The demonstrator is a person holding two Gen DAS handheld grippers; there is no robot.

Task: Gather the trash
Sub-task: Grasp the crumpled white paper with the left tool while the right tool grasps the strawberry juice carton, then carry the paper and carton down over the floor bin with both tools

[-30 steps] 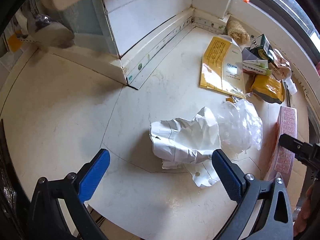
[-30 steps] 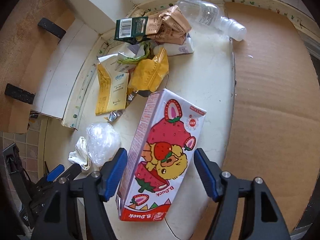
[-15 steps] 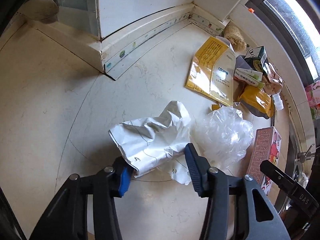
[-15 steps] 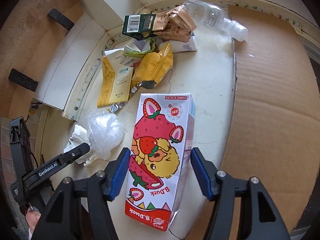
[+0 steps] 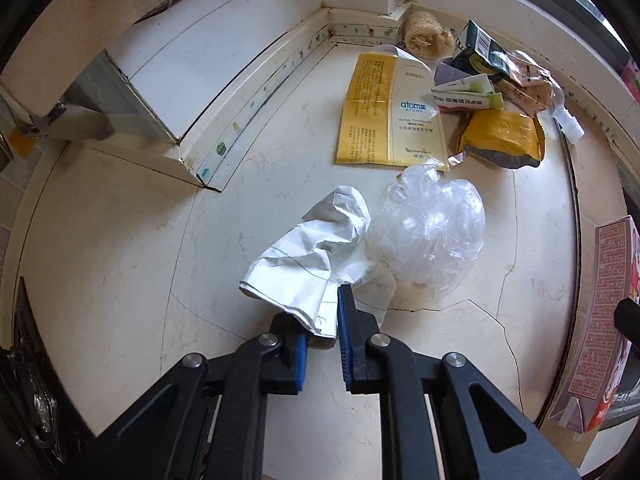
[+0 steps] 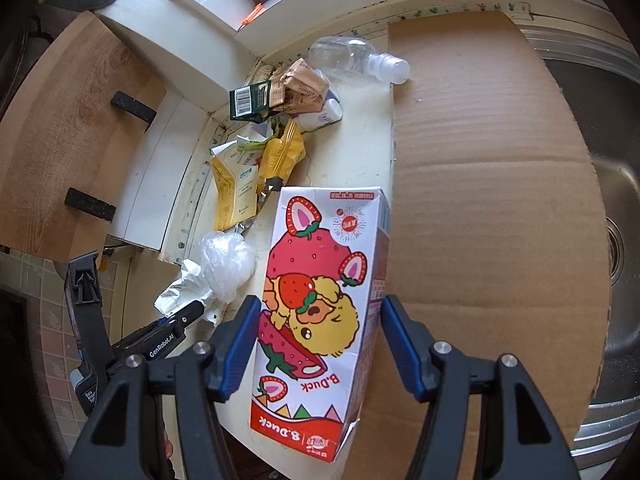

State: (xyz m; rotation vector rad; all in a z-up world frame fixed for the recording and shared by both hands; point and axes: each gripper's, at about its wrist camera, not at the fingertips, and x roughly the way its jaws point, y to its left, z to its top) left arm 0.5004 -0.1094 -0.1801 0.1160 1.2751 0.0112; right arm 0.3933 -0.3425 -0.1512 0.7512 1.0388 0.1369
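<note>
Plastic bag (image 5: 430, 236) touching paper (image 5: 308, 264); wrappers (image 5: 500, 136) beyond.

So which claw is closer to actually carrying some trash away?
The left claw: it is already shut on the crumpled paper. The right claw is open, its fingers astride the carton without pinching it yet.

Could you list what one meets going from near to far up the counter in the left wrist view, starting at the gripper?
left gripper shut on the crumpled white paper → clear plastic bag → yellow atomy pouch → straw-coloured scrubber in the far corner.
</note>
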